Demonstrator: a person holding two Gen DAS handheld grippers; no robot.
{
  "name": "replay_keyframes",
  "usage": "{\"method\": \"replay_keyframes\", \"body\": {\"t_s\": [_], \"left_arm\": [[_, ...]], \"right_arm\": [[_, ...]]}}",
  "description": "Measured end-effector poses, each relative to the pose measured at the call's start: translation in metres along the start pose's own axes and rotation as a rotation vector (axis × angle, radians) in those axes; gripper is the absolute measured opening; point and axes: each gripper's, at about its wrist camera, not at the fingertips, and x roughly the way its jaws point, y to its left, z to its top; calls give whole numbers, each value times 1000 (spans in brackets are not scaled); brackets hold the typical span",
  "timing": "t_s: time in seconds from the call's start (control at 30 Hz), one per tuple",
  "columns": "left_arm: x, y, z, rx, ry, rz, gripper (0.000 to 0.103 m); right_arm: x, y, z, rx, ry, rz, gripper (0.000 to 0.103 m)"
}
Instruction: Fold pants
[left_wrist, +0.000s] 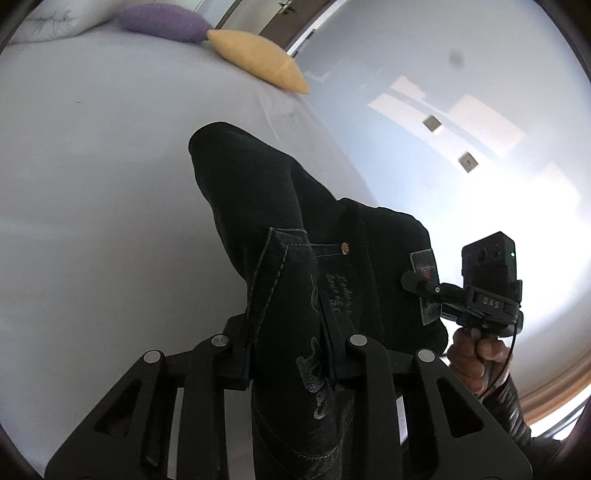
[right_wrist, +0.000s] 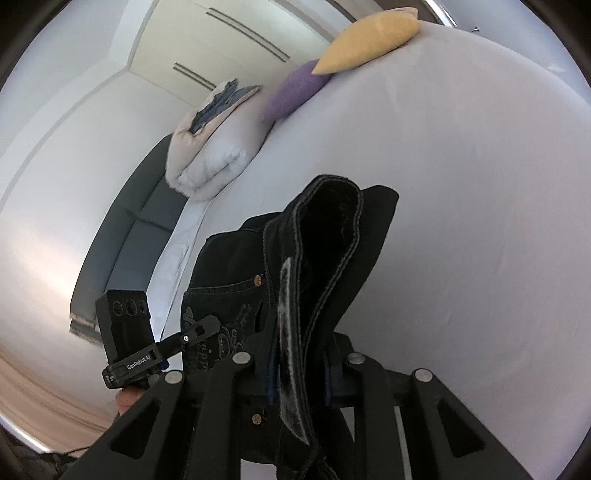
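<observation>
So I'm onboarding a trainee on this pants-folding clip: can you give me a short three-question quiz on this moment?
1. True or false: both grippers are shut on the pants.
2. Which cushion lies nearer the folded duvet: A) the yellow cushion, B) the purple cushion?
3. What are the pants lying on or hanging over?

Key:
1. True: the left gripper and the right gripper each pinch dark denim.
2. B.
3. The pale bed sheet; the gripped edges are lifted.
</observation>
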Motion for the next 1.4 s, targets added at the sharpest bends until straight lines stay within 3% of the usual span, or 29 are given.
{"method": "replay_keyframes", "body": {"t_s": [0.2, 0.23, 0.33, 0.47, 0.53, 0.67, 0.77, 0.83, 0.87, 0.93, 1.0, 1.03, 1.17, 1.23, 1.3, 1.4], "left_arm": [[64, 40, 21, -46, 95, 57, 27], [68, 47, 19, -57, 97, 54, 28], [65, 67, 11, -92, 86, 18, 41], [60, 76, 7, -104, 62, -28, 42], [53, 76, 6, -89, 48, -24, 47], [23, 74, -14, -76, -9, -42, 64], [-18, 56, -42, -15, -69, -8, 70], [-55, 29, -69, 50, -140, -2, 80], [-75, 14, -81, 81, -186, 7, 90], [-97, -21, -98, 121, -262, -2, 101], [-121, -53, -117, 164, -321, -4, 103], [-127, -71, -127, 176, -329, -1, 103], [-157, -111, -152, 234, -319, -13, 103], [-175, -129, -166, 275, -350, 66, 103], [-169, -169, -172, 342, -387, 194, 103], [-184, -187, -188, 416, -426, 323, 103]], "right_arm": [[44, -68, 30, 105, 65, -102, 22], [50, -87, 28, 153, 70, -94, 27], [51, -111, 21, 205, 46, 19, 27], [45, -114, 18, 209, 33, 49, 31], [35, -111, 17, 211, 7, 34, 42], [4, -100, -3, 197, -58, -4, 58], [-22, -80, -25, 148, -99, -55, 59], [-42, -59, -44, 102, -148, -67, 63], [-49, -48, -50, 80, -173, -75, 65], [-64, -21, -63, 25, -226, -87, 76], [-84, 10, -84, -21, -261, -44, 85], [-88, 20, -91, -27, -267, -22, 91], [-125, 63, -125, -68, -283, 74, 98], [-143, 81, -139, -91, -319, 59, 101], [-172, 103, -156, -143, -410, -12, 103], [-197, 129, -175, -229, -501, -126, 103]]}}
